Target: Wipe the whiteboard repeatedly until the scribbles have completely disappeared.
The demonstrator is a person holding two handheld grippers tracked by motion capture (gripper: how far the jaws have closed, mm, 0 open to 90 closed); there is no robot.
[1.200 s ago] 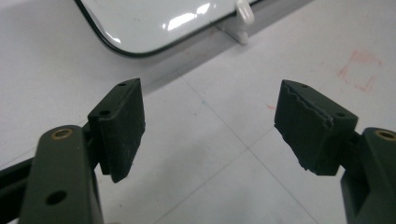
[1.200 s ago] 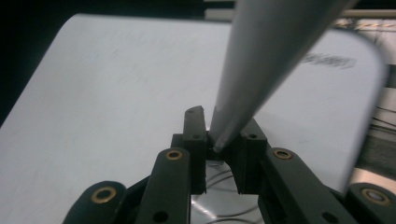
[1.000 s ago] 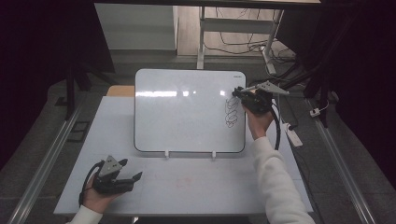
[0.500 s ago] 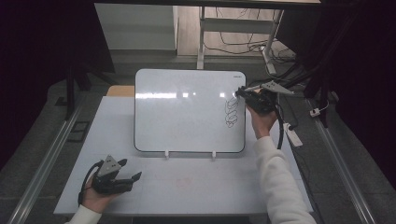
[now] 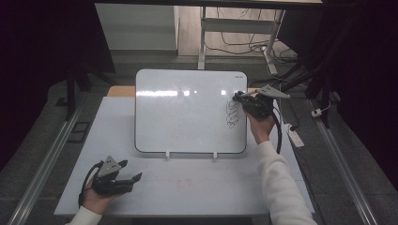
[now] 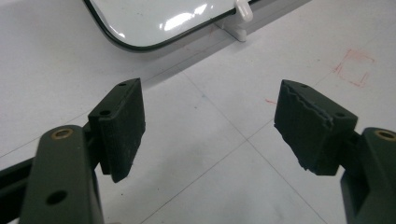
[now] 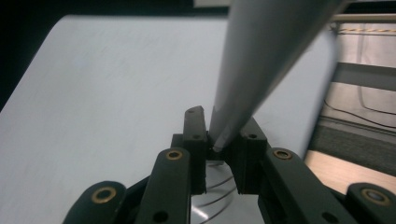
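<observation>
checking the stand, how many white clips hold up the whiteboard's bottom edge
2. The left clip sits under the bottom edge of the whiteboard, left of its middle; the right clip sits right of its middle. Supports behind the board may be hidden.

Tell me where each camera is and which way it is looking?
High view: sits above the person's side, looking forward and down at the table and whiteboard; both forearms and each hand-held gripper show, left and right.
Left gripper view: rides on the left hand-held gripper, looking past its wide-open jaws at the table and the whiteboard's lower corner.
Right gripper view: rides on the right hand-held gripper, facing the whiteboard; its jaws clamp a grey marker.
Shared: all three show the whiteboard.
</observation>
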